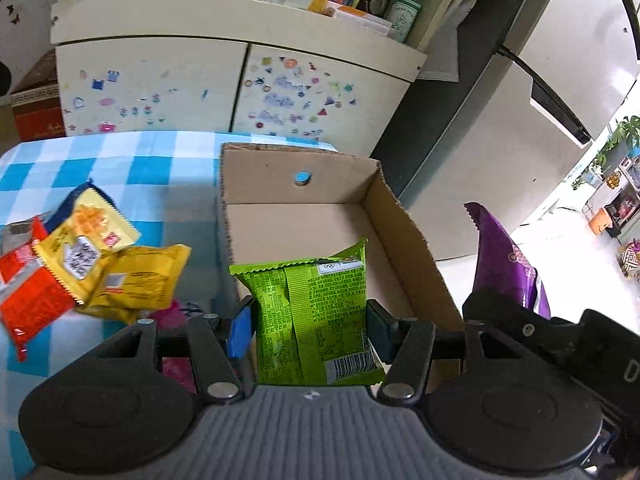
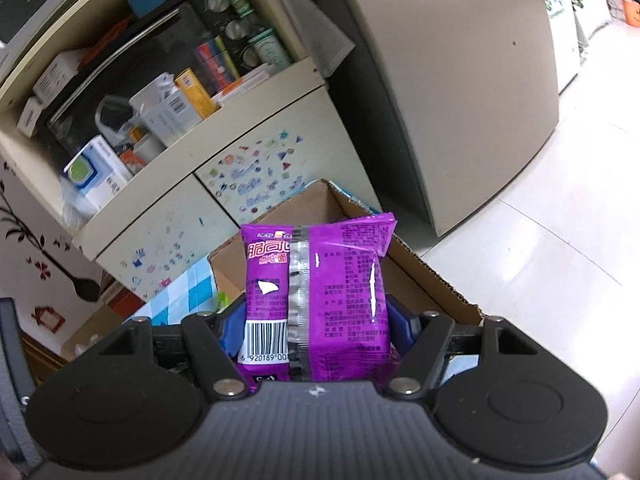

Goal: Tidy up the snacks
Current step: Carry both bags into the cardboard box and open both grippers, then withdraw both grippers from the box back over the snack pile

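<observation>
- Here, the left tongs [image 1: 308,330] are clamped on a green pack [image 1: 312,320], blue pads pressing its two sides; the pack stands with its long axis running away from the camera, sealed crimp at the far end and barcode at the near end.
- The green pack hangs over the near part of an open cardboard box [image 1: 404,236], whose floor shows bare beyond it.
- The right tongs [image 2: 310,326] grip a purple pack [image 2: 320,292] the same way, long axis pointing forward, crimped edge farthest out, barcode nearest the camera.
- In the left view the purple pack [image 1: 508,264] sits just outside the box's right wall, above the white floor [image 2: 540,260].
- The box stands at the right edge of a desk [image 1: 132,168] under blue-checked cloth.
- Left of the box, yellow packs [image 1: 120,268] and a red pack [image 1: 28,296] lie loosely heaped, overlapping.
- Behind, a stickered cupboard [image 1: 160,88] stands close to the desk's far edge.
</observation>
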Demonstrator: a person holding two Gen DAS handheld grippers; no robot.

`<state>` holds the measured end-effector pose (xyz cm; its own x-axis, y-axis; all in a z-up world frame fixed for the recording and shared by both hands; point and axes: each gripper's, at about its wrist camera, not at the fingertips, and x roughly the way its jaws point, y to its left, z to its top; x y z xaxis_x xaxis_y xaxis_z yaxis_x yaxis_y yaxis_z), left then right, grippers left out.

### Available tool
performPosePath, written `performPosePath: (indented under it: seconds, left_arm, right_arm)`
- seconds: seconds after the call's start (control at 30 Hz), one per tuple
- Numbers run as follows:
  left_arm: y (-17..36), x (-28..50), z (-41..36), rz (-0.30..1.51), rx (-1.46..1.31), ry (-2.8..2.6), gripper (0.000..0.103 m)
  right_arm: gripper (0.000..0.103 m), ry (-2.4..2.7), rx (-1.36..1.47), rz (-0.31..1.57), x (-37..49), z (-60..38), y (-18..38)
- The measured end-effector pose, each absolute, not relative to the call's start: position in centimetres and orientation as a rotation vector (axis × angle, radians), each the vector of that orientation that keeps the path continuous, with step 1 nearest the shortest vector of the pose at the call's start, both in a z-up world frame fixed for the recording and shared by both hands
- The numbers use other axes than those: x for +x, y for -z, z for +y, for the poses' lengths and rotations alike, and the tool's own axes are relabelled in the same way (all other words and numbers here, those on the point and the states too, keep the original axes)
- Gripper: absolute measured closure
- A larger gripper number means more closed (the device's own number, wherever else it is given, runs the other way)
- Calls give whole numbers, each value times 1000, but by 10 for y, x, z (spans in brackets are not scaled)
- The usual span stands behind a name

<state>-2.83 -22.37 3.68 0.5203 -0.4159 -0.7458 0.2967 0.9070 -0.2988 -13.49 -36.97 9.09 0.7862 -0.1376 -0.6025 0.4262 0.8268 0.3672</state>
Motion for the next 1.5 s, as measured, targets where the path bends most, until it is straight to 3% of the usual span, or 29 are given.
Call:
performPosePath:
  seconds: [0.1,0.27,0.47,0.63,1.5]
  left_arm:
    - [-32,-25,-231,933,-159,431,38]
    - [-28,-23,-230,937,-131,389,14]
    - [-33,-25,-212,923,-118,393,11]
    - [-38,-27,-196,917,-119,401,5]
    - [-40,-14,-61,915,-118,243,5]
  right_arm:
    - [33,344,539,589,-133,-375,-89]
    - [32,373,568,599,-128,-379,-84]
    - [22,339,681,585,-127,-383,-79]
    - [22,318,692,578,-127,-383,-77]
    - [22,-24,348,634,-99,-284,-67]
